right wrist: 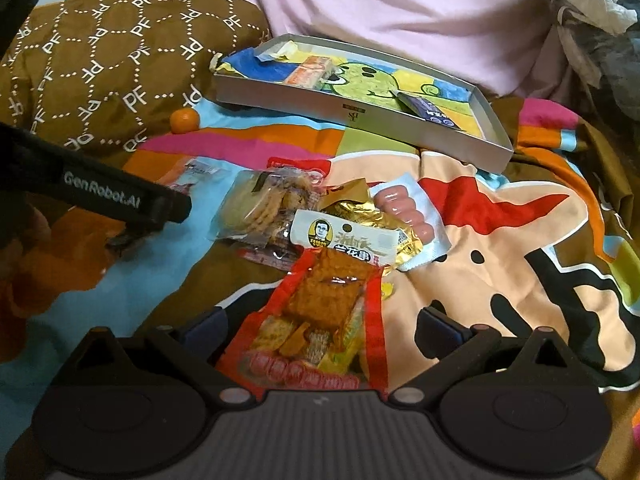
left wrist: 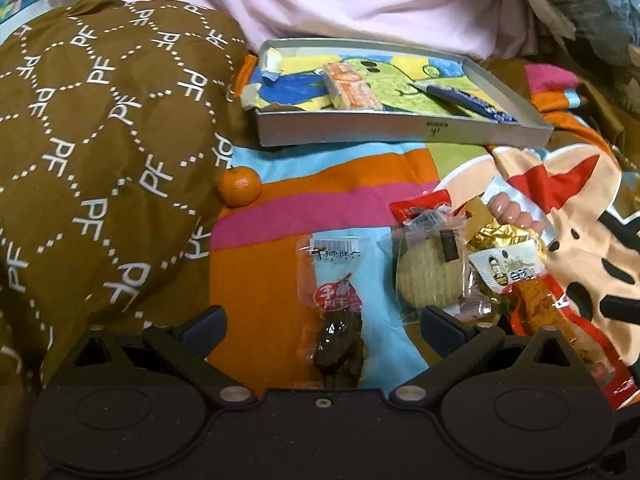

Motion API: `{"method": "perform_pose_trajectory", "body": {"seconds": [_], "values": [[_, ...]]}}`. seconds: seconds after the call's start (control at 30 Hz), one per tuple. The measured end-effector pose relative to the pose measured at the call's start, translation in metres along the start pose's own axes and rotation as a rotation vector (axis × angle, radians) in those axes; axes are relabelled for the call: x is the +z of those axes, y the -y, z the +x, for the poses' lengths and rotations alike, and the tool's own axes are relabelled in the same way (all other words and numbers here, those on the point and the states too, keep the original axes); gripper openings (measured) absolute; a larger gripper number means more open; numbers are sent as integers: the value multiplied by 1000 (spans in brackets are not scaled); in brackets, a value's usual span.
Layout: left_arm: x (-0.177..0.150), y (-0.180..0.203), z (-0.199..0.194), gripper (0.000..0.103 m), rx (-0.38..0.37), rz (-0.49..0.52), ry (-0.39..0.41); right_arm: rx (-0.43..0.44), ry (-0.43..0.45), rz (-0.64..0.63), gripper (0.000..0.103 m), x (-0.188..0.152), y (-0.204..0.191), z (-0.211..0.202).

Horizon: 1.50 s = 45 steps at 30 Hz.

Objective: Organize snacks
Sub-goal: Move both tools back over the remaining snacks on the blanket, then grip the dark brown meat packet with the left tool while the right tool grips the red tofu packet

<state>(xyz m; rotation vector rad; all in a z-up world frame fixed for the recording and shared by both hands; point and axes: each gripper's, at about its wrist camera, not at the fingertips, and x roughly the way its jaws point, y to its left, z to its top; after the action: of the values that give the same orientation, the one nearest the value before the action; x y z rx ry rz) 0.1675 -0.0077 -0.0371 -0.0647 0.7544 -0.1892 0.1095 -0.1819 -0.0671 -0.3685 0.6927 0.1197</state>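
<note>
Left gripper [left wrist: 322,322] spread wide, empty, above the dried-meat packet [left wrist: 335,320] at lower centre; right gripper [right wrist: 320,324] likewise parted, straddling the red tofu packet [right wrist: 320,320], not yet closed on it. Both packets probably light, limp and slippery; best pinched at a flat sealed edge. The grey tray [left wrist: 400,132], upper centre, holds an orange wafer packet [left wrist: 350,87] and a blue sachet [left wrist: 468,100].

The right gripper [right wrist: 320,326] stands wide open, a red-edged clear packet of orange-brown tofu [right wrist: 320,320] lying between its jaws — touching neither. Just beyond lie a gold foil packet [right wrist: 362,220] and a clear-wrapped round biscuit [right wrist: 256,204]; farther ahead, a shallow grey cardboard tray [right wrist: 352,114].
</note>
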Motion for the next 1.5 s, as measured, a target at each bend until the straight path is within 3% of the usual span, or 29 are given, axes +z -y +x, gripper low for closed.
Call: {"method": "perform_pose_trajectory", "body": {"seconds": [0.1, 0.43, 0.7, 0.93, 1.17, 1.33, 1.5], "values": [[0, 0, 6, 102, -17, 13, -14, 8, 4, 9, 101, 2, -1, 5], [-3, -2, 14, 85, -63, 31, -47, 28, -21, 86, 84, 5, 5, 18], [-8, -3, 16, 74, -56, 24, -62, 16, -15, 112, 80, 1, 3, 18], [-11, -1, 13, 48, -63, 43, -54, -6, 6, 102, 76, -1, -1, 17], [-12, 1, 10, 48, -86, 56, -54, 2, 8, 100, 75, -2, -2, 15], [-13, 1, 11, 48, -87, 50, -56, 21, -9, 118, 81, -1, 2, 20], [-13, 1, 11, 47, -90, 41, -54, 21, -3, 119, 77, -3, 2, 19]]}}
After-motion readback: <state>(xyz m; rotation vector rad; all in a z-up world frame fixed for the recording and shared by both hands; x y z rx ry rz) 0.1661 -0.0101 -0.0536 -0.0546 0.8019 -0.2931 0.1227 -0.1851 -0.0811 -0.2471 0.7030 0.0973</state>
